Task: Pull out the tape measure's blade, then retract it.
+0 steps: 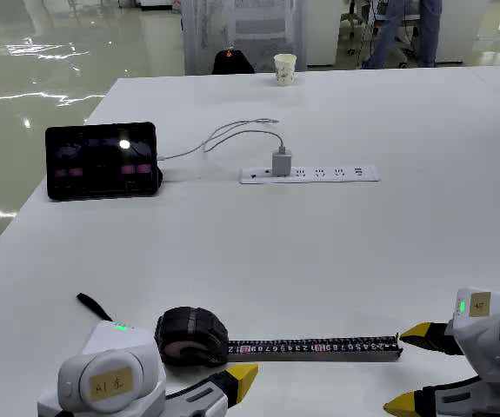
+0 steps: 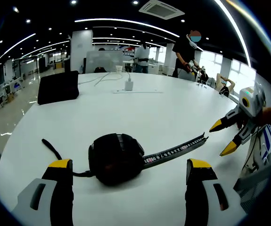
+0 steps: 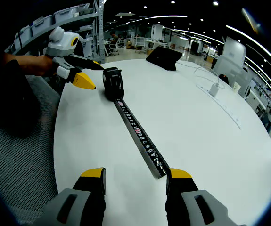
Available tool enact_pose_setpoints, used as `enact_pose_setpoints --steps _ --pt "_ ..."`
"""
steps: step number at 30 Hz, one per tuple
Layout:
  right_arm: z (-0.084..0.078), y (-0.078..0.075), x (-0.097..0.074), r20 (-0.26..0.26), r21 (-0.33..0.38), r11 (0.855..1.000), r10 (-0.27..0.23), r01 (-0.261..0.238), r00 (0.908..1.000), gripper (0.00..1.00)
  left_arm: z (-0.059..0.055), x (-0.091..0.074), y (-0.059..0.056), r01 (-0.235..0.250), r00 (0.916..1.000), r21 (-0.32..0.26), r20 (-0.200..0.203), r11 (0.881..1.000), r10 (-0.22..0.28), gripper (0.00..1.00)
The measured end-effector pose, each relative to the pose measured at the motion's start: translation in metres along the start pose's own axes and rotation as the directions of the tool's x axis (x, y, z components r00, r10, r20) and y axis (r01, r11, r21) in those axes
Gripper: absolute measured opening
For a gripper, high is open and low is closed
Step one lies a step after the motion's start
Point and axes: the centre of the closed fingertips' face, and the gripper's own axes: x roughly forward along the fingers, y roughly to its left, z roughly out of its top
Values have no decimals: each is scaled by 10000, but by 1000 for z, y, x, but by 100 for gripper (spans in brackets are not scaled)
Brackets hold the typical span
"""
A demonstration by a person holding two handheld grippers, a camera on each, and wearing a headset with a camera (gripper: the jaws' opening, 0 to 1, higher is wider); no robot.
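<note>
**Blade extended, both grippers open: hazards of the return stroke**

The tape measure [image 1: 191, 335] lies on the white table [image 1: 336, 252] with its blade [image 1: 315, 348] drawn out flat across the surface. The left gripper [image 2: 129, 164] has its jaws apart. The black case sits between them, a little ahead of the tips, and whether either tip touches it cannot be told. The wrist strap [image 2: 50, 147] trails out past one jaw. The right gripper [image 3: 135, 173] also has its jaws apart, and the blade's free end [image 3: 160, 171] rests just inside one tip, unclamped.

Nothing grips the blade, so a lock or mere friction presumably holds it out — which of the two cannot be told. If it releases unchecked, the spring would likely whip the end back, slam the hook into the case mouth and jolt the loose case out from between the left jaws. If those jaws close off-centre on the rounded case, it may squirt forward or twist and kink the blade. The right jaws must close on a thin strip lying flat and may scrape over it and miss — a guided return appears to need a firm hold on the end first.
</note>
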Motion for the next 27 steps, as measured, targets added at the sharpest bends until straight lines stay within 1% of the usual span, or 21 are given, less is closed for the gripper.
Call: enact_pose_setpoints --steps 6,11,13,16,21,27 --pt "-5 -14 0 -290 -400 9991 125 -137 9995 46 0 4 2 -244 9997 -32 14 9997 244 97" --pt "-9 -23 0 -530 -710 9970 286 -324 9982 40 0 7 3 -307 9995 -112 -6 9995 307 94" --pt "-10 -28 1 -619 -765 9965 294 -341 9976 40 1 9 5 -470 9989 -90 26 9989 471 94" --pt "-12 -31 3 -710 -839 9952 439 -498 9965 37 0 11 4 -452 9990 -208 7 9988 452 93" --pt "-16 -35 7 -947 -1067 9913 669 -770 9933 34 -1 15 4 -542 9985 -189 -10 9984 542 92" --pt "-18 -42 11 -1259 -1438 9828 983 -1162 9872 28 -2 20 6 -676 9977 -297 -68 9973 674 88"
